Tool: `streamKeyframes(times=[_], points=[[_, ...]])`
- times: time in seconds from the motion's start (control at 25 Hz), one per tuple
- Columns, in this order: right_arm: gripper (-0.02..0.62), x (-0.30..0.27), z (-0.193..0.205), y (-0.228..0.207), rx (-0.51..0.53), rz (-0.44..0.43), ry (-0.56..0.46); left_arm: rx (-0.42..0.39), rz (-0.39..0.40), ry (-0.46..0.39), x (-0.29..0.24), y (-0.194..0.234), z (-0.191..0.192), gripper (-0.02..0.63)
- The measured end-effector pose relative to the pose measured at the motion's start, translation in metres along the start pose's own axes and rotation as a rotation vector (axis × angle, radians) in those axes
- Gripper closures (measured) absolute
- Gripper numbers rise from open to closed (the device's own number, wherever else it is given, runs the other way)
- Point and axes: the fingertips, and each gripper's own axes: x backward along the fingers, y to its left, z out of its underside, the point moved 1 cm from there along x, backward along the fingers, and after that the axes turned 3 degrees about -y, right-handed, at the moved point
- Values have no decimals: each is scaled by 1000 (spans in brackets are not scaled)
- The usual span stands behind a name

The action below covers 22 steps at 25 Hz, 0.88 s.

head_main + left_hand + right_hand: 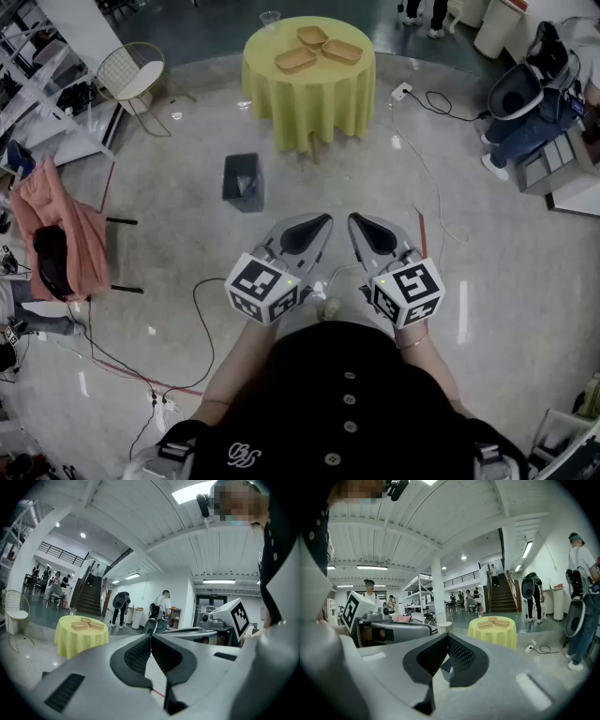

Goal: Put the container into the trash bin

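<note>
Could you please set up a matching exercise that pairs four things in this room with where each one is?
Things
1. trash bin
2. three containers
3. wire chair
4. pink garment

Places
A. on top of the yellow-clothed table
B. draped at the head view's left edge
C. on the floor, left of the table
D. on the floor, between the table and the person

Pairs: 1-D, 2-A, 3-C, 4-B

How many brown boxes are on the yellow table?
3. The back box, the right box and the front-left box all sit on the yellow table. None seems hidden.
</note>
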Motion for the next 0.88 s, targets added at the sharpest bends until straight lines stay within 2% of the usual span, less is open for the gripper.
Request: streamKeyframes(times=[0.16, 0.52, 0.72, 0.88], points=[[594, -1, -4, -3, 31, 4, -7, 10, -12, -12, 0, 1, -3, 591], [594, 0, -1, -11, 15, 0, -9, 15, -7, -19, -13, -3, -6, 591], [592, 2, -2, -30, -79, 20, -56, 28, -8, -1, -25, -1, 1, 591], [592, 5, 3, -43, -79, 23, -43, 32, -16, 8, -37, -1, 4, 591]])
